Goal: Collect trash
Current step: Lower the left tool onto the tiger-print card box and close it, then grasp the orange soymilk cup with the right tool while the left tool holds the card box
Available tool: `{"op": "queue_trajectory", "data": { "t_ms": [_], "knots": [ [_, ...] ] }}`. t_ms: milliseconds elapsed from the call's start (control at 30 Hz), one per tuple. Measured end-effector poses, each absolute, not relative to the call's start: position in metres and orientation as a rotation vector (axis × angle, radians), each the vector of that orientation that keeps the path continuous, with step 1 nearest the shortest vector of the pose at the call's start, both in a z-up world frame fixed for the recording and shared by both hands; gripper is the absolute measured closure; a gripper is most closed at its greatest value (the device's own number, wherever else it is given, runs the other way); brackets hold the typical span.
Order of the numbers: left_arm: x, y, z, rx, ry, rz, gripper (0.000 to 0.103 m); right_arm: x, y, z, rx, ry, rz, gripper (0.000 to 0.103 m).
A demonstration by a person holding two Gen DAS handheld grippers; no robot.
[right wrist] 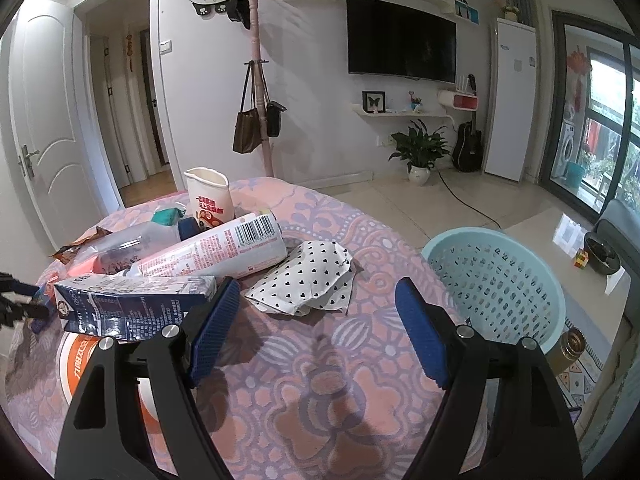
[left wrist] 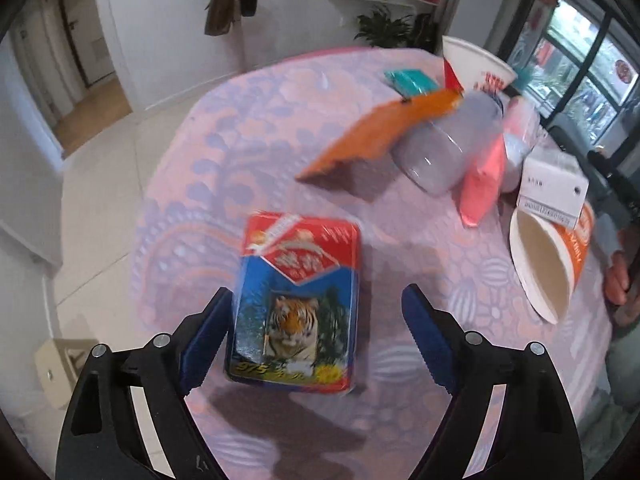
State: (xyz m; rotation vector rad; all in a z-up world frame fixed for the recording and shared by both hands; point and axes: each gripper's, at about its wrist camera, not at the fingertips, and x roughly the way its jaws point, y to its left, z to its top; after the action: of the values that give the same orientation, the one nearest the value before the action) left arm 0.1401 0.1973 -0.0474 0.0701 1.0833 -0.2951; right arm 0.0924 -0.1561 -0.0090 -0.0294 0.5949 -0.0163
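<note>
In my left wrist view, the round table with a pink and lilac patterned cloth (left wrist: 248,128) curves away toward the upper left, where its edge drops to pale floor tiles; the cloth there is bare. The left gripper (left wrist: 316,300) has its blue ribbed pads spread wide. Between them, at lower centre, lies the task item: a flat rectangular packet in glossy red and blue wrap with a tiger picture (left wrist: 294,300). Its left edge sits just beside the left pad; I cannot tell whether they touch. The right pad stands well apart from it.

The clutter occupies the upper right: an orange foil pouch (left wrist: 372,132), a clear plastic bottle on its side (left wrist: 444,148), a white paper cup with red print (left wrist: 480,68), a white carton (left wrist: 552,188) and a tipped orange paper bowl (left wrist: 548,256).

In my right wrist view, the right gripper (right wrist: 316,304) is released, nothing between its pads. A crumpled white paper with black hearts (right wrist: 308,280) lies ahead at centre. A dark blue milk carton (right wrist: 136,304) touches the left finger. A pale blue perforated plastic basket (right wrist: 496,280) stands past the table's right edge.
</note>
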Motion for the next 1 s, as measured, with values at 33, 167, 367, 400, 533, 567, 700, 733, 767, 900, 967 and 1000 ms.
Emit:
{"op": "queue_trajectory", "data": {
  "t_ms": [33, 167, 367, 400, 533, 567, 700, 733, 767, 900, 967, 1000],
  "knots": [
    [0.137, 0.189, -0.051, 0.089, 1.077, -0.271, 0.028, 0.090, -0.156, -0.008, -0.028, 0.586, -0.001, 0.027],
    [0.128, 0.170, -0.051, 0.123, 1.025, -0.189, 0.045, 0.081, -0.159, -0.004, -0.004, 0.591, 0.044, 0.024],
    [0.104, 0.155, -0.032, 0.049, 0.937, -0.169, 0.045, 0.066, -0.147, -0.006, 0.026, 0.665, 0.153, 0.024],
    [0.099, 0.154, -0.029, 0.019, 0.923, -0.174, 0.045, 0.065, -0.143, -0.006, 0.029, 0.672, 0.176, 0.024],
    [0.077, 0.148, -0.017, -0.045, 0.857, -0.190, 0.045, 0.059, -0.110, -0.009, -0.006, 0.717, 0.284, 0.019],
    [0.072, 0.146, -0.013, -0.053, 0.844, -0.201, 0.045, 0.059, -0.103, -0.011, -0.017, 0.728, 0.294, 0.019],
    [0.056, 0.134, -0.004, -0.056, 0.814, -0.206, 0.045, 0.067, -0.083, -0.026, -0.022, 0.818, 0.334, 0.019],
    [0.053, 0.135, -0.001, -0.060, 0.807, -0.205, 0.045, 0.067, -0.081, -0.029, -0.014, 0.831, 0.347, 0.019],
    [0.054, 0.136, -0.001, -0.065, 0.803, -0.204, 0.045, 0.067, -0.079, -0.031, -0.006, 0.844, 0.370, 0.019],
    [0.045, 0.142, 0.005, -0.096, 0.791, -0.205, 0.045, 0.052, -0.065, -0.030, -0.034, 0.858, 0.466, 0.027],
    [0.044, 0.146, 0.007, -0.104, 0.782, -0.193, 0.045, 0.038, -0.057, -0.025, -0.042, 0.852, 0.527, 0.027],
    [0.043, 0.149, 0.008, -0.112, 0.777, -0.192, 0.045, 0.030, -0.051, -0.024, -0.041, 0.857, 0.574, 0.027]
  ]
}}
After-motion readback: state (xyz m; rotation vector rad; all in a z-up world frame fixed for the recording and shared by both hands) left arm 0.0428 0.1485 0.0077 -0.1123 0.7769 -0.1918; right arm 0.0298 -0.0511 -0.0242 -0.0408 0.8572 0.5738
